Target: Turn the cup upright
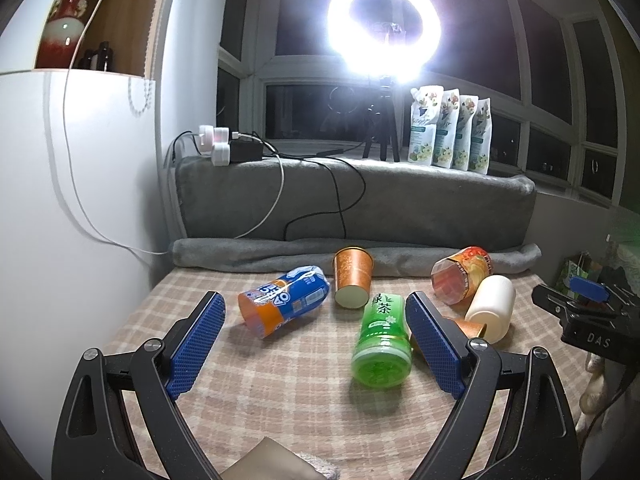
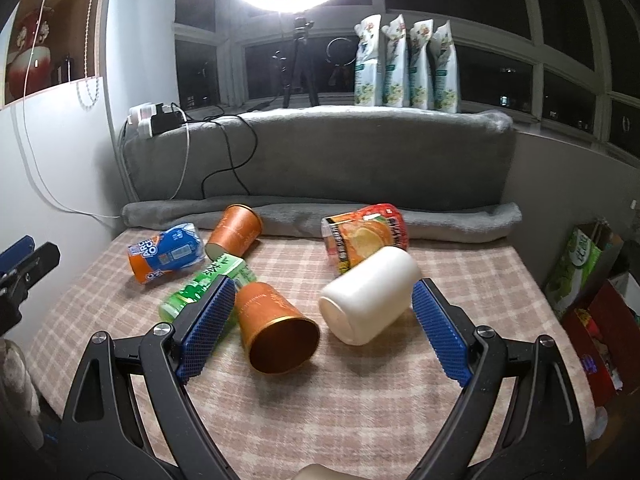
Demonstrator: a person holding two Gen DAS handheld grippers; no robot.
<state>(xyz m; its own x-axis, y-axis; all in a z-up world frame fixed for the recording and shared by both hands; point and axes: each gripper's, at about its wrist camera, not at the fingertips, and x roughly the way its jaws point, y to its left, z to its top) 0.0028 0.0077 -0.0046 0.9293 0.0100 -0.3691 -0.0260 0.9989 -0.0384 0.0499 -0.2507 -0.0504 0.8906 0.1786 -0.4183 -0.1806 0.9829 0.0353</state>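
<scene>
Several cups lie on their sides on a checked cloth (image 2: 360, 400). A copper-orange cup (image 2: 276, 328) lies with its open mouth toward me, and a white cup (image 2: 368, 296) lies beside it, both between the fingers of my open, empty right gripper (image 2: 320, 316). A second orange cup (image 1: 352, 278) (image 2: 234, 232) lies at the back. A green tea cup (image 1: 382, 342) (image 2: 200, 292), a blue-orange cup (image 1: 284, 300) (image 2: 168, 254) and a red-orange cup (image 1: 460, 278) (image 2: 366, 240) also lie toppled. My left gripper (image 1: 316, 328) is open and empty, above the cloth near the green cup.
A grey rolled blanket (image 2: 440, 220) and a grey cushion (image 1: 400, 208) border the back. A ring light on a tripod (image 1: 384, 28), several pouches (image 1: 448, 132) and a power strip with cables (image 1: 224, 144) sit on the sill. Bags (image 2: 580, 268) stand at the right.
</scene>
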